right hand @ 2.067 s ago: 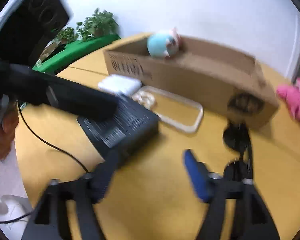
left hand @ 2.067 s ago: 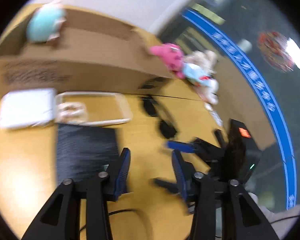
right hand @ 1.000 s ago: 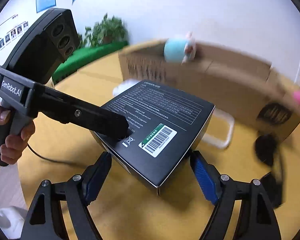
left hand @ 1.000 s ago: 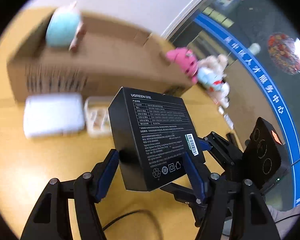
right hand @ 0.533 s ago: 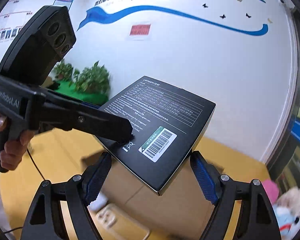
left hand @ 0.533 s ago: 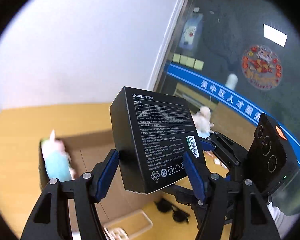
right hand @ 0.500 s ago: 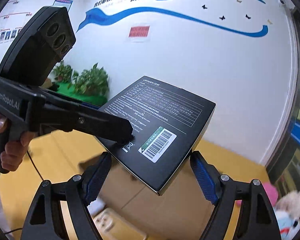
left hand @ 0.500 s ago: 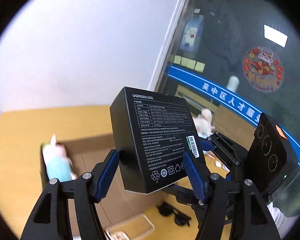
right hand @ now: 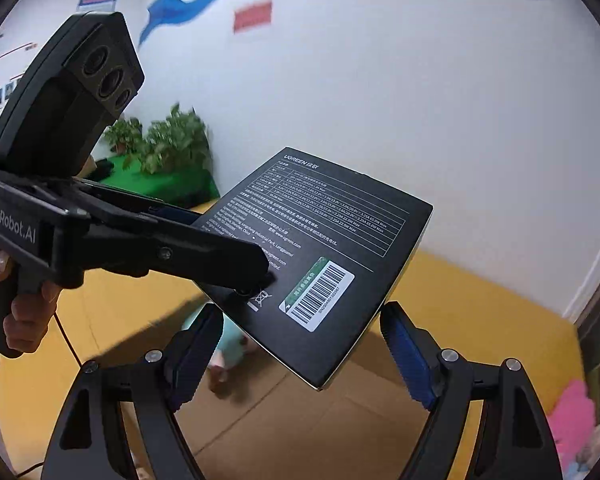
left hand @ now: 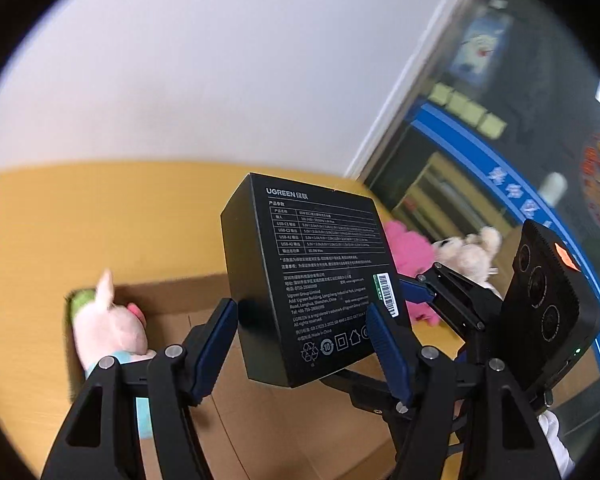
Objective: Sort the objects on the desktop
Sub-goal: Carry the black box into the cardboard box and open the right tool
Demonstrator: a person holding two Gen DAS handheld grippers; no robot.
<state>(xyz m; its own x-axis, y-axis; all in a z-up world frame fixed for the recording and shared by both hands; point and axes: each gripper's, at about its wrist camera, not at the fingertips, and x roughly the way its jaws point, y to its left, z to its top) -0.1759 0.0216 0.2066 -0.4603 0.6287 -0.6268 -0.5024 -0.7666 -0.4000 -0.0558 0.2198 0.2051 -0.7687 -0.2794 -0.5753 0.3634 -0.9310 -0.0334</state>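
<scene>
1. Held off the table in the air: the black box, printed face with barcode label turned toward both cameras, and lettering "UGREEN" at its far end.
2. Left gripper closed on the near end of the black box, with 1 blue pad against its left side and the other overlapping the edge of the printed face. In the right wrist view, 1 of its black fingers lying across the printed face just beside the barcode label, with a second blue pad showing under the box.
3. Right gripper narrowed onto the same box, with 1 blue pad touching each of 2 opposite edges near the lowest corner. Gripped from 2 sides at once, then, by 2 claws.
4. Left hand wrapped round the left gripper's handle at the frame's left edge.
5. Below the black box: an open brown carton, top flaps out of the way, bare cardboard floor showing under the box.
6. Inside the carton, against its left end: 1 plush toy, pale pink with a teal part, blurred. No contact between it and the black box.
7. Outside the carton, on the table past its right end: a pink plush and a cream plush, just beside each other, partly hidden behind the black box and the right gripper.
8. Beyond the table in the right wrist view: potted plants on a green surface against the white wall.
</scene>
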